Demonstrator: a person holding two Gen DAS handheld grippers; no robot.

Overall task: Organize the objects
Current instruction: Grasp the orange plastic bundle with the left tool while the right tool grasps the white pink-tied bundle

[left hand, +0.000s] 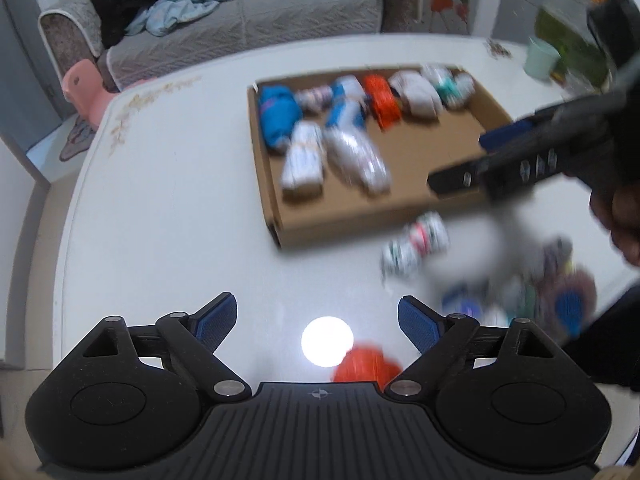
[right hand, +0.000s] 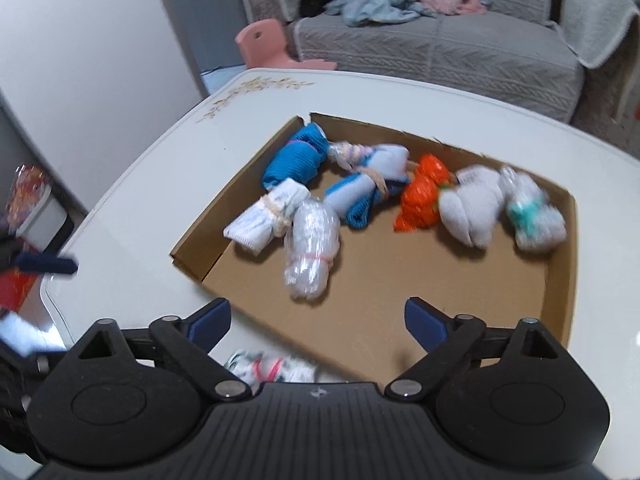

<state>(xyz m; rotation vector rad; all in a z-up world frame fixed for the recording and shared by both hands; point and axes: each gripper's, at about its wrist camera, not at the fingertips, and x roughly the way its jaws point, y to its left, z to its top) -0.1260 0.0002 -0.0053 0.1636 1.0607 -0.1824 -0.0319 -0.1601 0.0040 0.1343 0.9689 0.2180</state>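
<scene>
A shallow cardboard tray (left hand: 404,216) on the white table holds several rolled bundles: blue (left hand: 278,116), orange (left hand: 380,100), white and clear-wrapped ones. My left gripper (left hand: 316,308) is open over bare tabletop in front of the tray, with an orange bundle (left hand: 366,366) just below its jaws. A white bundle with a pink band (left hand: 416,248) lies loose by the tray's near wall. My right gripper (right hand: 318,308) is open and empty above the tray (right hand: 560,288); a clear-wrapped bundle (right hand: 310,248) lies ahead of it. The right gripper (left hand: 468,160) also shows over the tray's right side.
A blurred pile of more bundles (left hand: 540,288) lies on the table at the right. A lamp glare (left hand: 327,341) shines on the tabletop. A grey sofa (right hand: 440,52) with clothes and a pink chair (right hand: 264,44) stand beyond the table. A pale cup (left hand: 540,58) sits far right.
</scene>
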